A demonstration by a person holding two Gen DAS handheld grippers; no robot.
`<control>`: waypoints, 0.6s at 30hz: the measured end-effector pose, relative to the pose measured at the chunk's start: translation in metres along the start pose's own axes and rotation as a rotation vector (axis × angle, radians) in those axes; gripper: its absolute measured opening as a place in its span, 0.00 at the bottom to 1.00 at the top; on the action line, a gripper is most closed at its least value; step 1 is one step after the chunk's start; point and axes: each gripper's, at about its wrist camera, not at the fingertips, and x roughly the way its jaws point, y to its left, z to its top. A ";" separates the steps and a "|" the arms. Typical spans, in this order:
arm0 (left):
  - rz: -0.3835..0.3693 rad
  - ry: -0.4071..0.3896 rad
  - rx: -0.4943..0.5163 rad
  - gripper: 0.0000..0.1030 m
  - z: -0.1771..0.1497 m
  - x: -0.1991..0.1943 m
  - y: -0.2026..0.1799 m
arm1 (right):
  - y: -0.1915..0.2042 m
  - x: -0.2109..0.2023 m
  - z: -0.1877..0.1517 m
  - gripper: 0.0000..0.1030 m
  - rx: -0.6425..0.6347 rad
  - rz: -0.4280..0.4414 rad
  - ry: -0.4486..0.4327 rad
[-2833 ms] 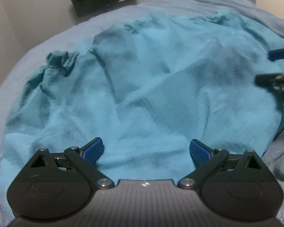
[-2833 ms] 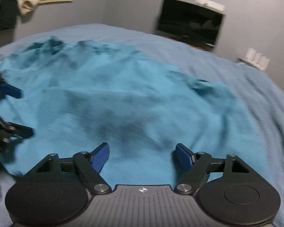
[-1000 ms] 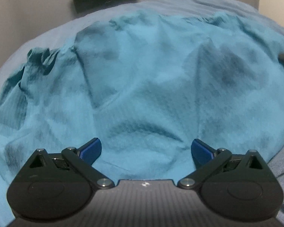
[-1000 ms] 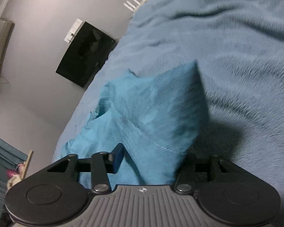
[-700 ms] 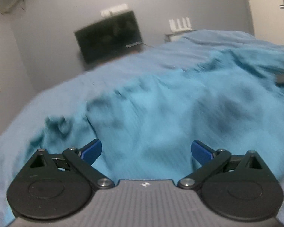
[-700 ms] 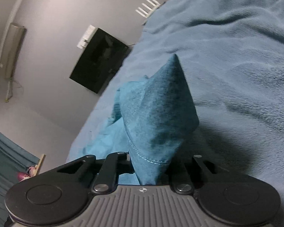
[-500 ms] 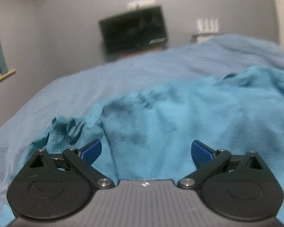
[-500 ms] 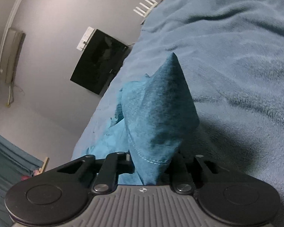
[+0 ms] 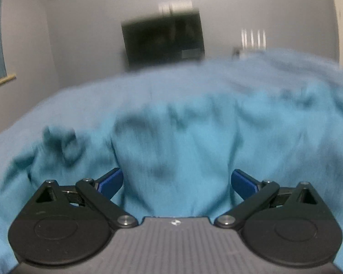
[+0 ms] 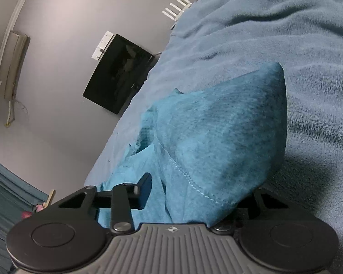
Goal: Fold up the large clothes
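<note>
Grey walls and a dark screen (image 9: 163,41) back the blanket (image 10: 285,34), all smeared by blur in the left view. Left gripper (image 9: 177,181) gapes, garment (image 9: 194,137) spread on the blanket beneath. Right gripper (image 10: 201,196) has just widened; a hemmed fold drapes its hidden right finger, left finger (image 10: 145,190) now clear of cloth.
</note>
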 end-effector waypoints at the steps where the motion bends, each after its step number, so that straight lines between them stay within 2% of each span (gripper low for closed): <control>1: 0.013 -0.031 -0.012 1.00 0.005 -0.001 0.002 | 0.001 0.000 -0.001 0.43 0.007 0.004 -0.004; 3: 0.052 -0.032 -0.032 1.00 0.016 0.010 0.006 | 0.002 0.000 -0.002 0.43 0.010 0.008 -0.013; 5: 0.089 -0.004 -0.099 1.00 0.023 0.028 0.016 | 0.005 0.002 -0.003 0.43 -0.008 0.010 -0.021; 8: 0.062 0.047 -0.180 1.00 0.018 0.050 0.028 | 0.006 0.004 -0.003 0.43 -0.029 0.012 -0.020; 13: 0.080 0.137 -0.067 1.00 -0.001 0.076 0.019 | 0.007 0.009 -0.003 0.43 -0.024 0.019 -0.023; 17: 0.057 0.155 -0.097 1.00 -0.003 0.081 0.024 | 0.011 0.011 -0.004 0.42 -0.083 0.012 -0.028; 18: 0.059 0.153 -0.093 1.00 -0.002 0.083 0.027 | 0.012 0.009 -0.005 0.35 -0.088 0.006 -0.029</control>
